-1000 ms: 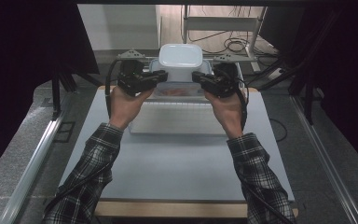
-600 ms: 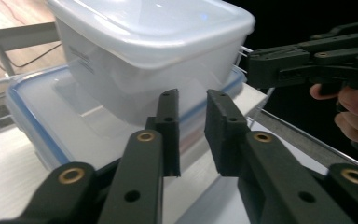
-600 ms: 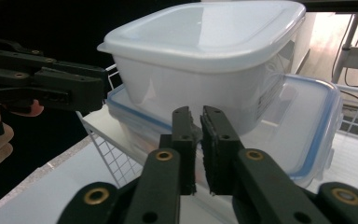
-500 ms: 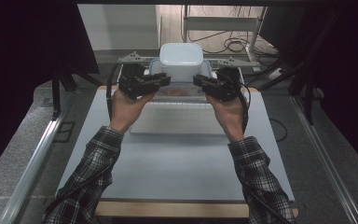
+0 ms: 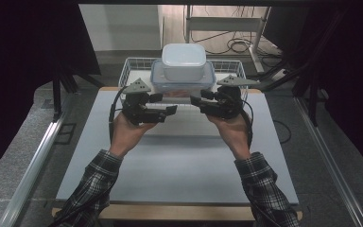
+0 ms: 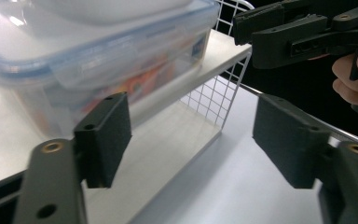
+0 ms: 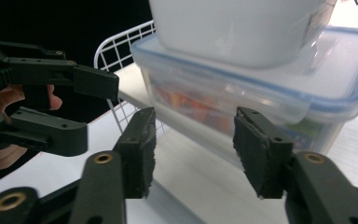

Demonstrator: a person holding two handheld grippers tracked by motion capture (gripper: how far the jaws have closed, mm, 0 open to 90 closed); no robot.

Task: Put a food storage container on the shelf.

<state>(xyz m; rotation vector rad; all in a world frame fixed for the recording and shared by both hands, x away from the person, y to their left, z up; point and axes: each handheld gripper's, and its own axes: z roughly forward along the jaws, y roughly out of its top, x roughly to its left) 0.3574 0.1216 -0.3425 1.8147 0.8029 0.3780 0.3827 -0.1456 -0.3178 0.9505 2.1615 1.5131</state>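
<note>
- From the high view, the left gripper (image 5: 163,105) and right gripper (image 5: 202,100) are held up above the surface (image 5: 179,161), tips pointing toward each other, just near of a white wire basket (image 5: 128,71) at the far edge.
- In the basket sits a clear lidded container (image 5: 183,84) with a blue seal, and a white tub (image 5: 183,61) stands on its lid.
- The left gripper view adds what the high view cannot: colourful contents (image 6: 140,81) inside the clear container (image 6: 65,56), and the basket's wire grid (image 6: 214,100) to the right. Its own jaws stand wide apart, released, with nothing between them; the right gripper (image 6: 303,32) shows at upper right.
- The right gripper view shows the white tub (image 7: 233,28) resting on the container's lid (image 7: 335,79), and the left gripper (image 7: 81,109) at the left with its jaws parted. Its own jaws are likewise released and empty.
- Count: two grippers, two hands, one basket, one clear container, one white tub.
- Against half a second ago, both grippers have drawn back toward the near side and away from the container's sides, and the container with the tub now rests lower in the basket.
</note>
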